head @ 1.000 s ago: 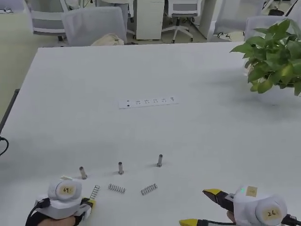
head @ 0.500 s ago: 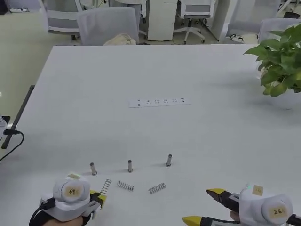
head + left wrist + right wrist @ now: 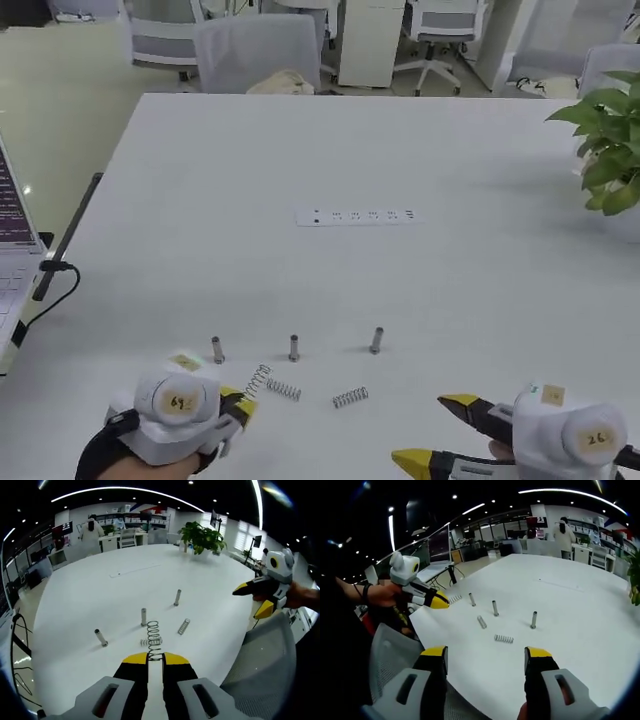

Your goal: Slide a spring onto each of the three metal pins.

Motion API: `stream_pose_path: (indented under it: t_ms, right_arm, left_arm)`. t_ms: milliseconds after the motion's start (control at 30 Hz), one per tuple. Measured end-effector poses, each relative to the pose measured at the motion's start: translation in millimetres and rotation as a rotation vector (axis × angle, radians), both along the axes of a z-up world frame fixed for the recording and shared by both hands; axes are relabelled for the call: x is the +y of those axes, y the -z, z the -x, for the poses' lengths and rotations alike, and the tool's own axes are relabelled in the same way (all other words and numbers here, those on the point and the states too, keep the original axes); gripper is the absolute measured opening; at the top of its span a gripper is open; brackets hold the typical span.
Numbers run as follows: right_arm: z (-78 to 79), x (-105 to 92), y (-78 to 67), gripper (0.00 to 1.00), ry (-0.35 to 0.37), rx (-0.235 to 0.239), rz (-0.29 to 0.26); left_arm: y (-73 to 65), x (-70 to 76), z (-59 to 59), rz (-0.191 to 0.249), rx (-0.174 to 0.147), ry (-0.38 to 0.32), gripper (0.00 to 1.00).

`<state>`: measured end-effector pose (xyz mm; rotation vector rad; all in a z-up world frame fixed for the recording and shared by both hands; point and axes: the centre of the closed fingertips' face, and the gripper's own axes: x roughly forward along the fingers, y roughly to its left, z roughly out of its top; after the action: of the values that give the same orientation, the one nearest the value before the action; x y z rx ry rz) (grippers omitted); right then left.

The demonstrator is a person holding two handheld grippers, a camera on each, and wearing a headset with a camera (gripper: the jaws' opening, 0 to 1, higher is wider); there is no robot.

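Three short metal pins stand upright in a row on the white table: left pin [image 3: 217, 350], middle pin [image 3: 293, 347], right pin [image 3: 376, 340]. My left gripper [image 3: 240, 403] is shut on the end of one spring [image 3: 154, 639], which sticks out ahead of the jaws, just short of the middle pin [image 3: 144, 616]. Two more springs lie flat on the table, one near the held spring [image 3: 284, 390] and one further right [image 3: 350, 397]. My right gripper [image 3: 434, 432] hovers open at the near right with nothing in it; its own view shows the pins [image 3: 495, 607] ahead.
A white power strip [image 3: 355, 216] lies mid-table. A potted plant [image 3: 612, 150] stands at the right edge. A laptop [image 3: 15, 240] and black cable [image 3: 60, 275] sit at the left edge. Office chairs [image 3: 255, 55] line the far side.
The head camera has shifted, so the whole scene sits further right. My left gripper has carried its spring a little right and forward, toward the middle pin. The right gripper stays open.
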<state>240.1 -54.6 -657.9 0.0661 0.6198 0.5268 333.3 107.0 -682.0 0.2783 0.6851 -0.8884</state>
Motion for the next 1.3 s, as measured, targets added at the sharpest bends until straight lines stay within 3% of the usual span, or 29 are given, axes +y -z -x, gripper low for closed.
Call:
stream_pose_path:
  t_ms: [433, 633, 1067, 1300]
  right_arm:
    - [-16.9, 15.3, -8.9, 0.58, -0.059, -0.016, -0.002]
    - [-17.7, 19.2, -12.9, 0.57, -0.065, -0.027, -0.008]
    - [-17.7, 27.0, -25.0, 0.47, -0.079, -0.063, -0.050]
    - [-16.1, 32.4, -30.1, 0.40, -0.099, -0.076, -0.079]
  left_arm:
    - [-29.2, -36.5, 21.5, 0.028, -0.054, 0.128, 0.02]
    - [-40.8, -49.8, 32.6, 0.029, -0.080, 0.190, 0.02]
    - [-47.5, -77.4, 63.6, 0.014, -0.121, 0.327, 0.02]
    - [-48.0, -85.7, 73.1, -0.005, -0.147, 0.393, 0.02]
